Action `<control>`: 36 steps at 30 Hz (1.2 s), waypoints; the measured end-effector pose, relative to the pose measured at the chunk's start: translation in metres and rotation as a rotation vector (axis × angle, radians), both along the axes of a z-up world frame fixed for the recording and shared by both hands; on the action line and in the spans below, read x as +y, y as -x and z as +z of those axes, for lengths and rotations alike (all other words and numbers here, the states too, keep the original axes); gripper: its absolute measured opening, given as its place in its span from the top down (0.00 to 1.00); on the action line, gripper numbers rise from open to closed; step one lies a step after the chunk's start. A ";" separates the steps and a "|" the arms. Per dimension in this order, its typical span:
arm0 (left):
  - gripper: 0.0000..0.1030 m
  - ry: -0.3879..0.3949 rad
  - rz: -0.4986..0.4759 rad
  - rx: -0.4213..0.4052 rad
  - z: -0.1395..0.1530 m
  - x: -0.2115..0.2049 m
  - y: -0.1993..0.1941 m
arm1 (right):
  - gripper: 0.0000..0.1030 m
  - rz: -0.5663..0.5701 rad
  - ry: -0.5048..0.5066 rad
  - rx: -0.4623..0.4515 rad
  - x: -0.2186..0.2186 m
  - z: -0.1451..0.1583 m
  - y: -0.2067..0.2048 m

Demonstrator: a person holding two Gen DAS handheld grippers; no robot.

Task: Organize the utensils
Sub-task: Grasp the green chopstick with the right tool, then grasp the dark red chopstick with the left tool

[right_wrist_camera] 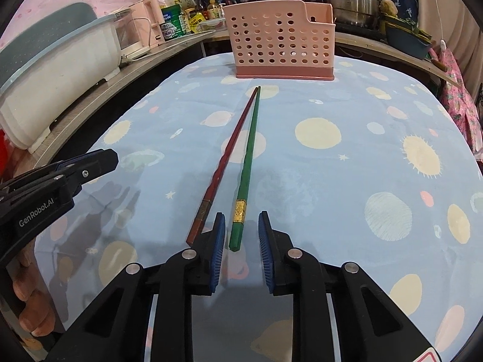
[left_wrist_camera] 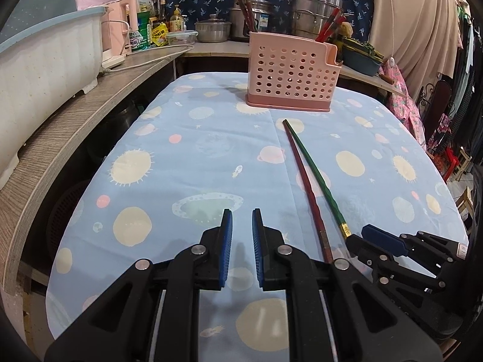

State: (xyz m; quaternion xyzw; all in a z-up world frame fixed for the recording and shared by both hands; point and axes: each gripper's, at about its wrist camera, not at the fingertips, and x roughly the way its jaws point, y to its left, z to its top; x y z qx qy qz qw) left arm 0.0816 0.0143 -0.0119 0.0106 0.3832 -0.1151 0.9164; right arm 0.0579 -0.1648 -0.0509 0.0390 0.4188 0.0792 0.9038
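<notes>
Low in the right wrist frame, the right tool [right_wrist_camera: 241, 242] stands spread around the green chopstick [right_wrist_camera: 248, 154] lying on the desk [right_wrist_camera: 347, 163], pads not touching. Closing off-centre could nudge the red chopstick [right_wrist_camera: 225, 160] beside it. Left tool [left_wrist_camera: 242, 241] empty, nearly pressed together.

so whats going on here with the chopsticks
A person is tidying utensils with handheld tongs, one pair in each hand. Two chopsticks lie side by side on the planet-print tablecloth: a green chopstick and a red chopstick. The right tongs straddle the near end of the green one, with a gap still showing on both sides, so it is not gripped yet. The left tongs hang nearly shut over the cloth with nothing between them. The pink holder stands at the far end, some chopsticks already in it.
</notes>
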 end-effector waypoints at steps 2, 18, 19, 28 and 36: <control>0.87 -0.001 -0.003 0.002 -0.001 -0.002 0.000 | 0.80 0.005 0.007 0.004 0.003 -0.001 -0.004; 0.52 -0.005 -0.066 0.017 -0.006 -0.029 0.003 | 0.94 -0.116 -0.016 0.025 -0.047 -0.008 0.006; 0.51 -0.006 -0.070 0.018 -0.006 -0.032 0.003 | 0.94 -0.124 -0.017 0.024 -0.050 -0.008 0.007; 0.49 -0.023 -0.115 0.053 -0.020 -0.062 0.004 | 0.93 -0.169 -0.029 0.022 -0.075 -0.008 0.019; 0.50 -0.056 -0.112 0.087 -0.036 -0.071 -0.001 | 0.93 -0.174 -0.037 0.018 -0.078 -0.009 0.026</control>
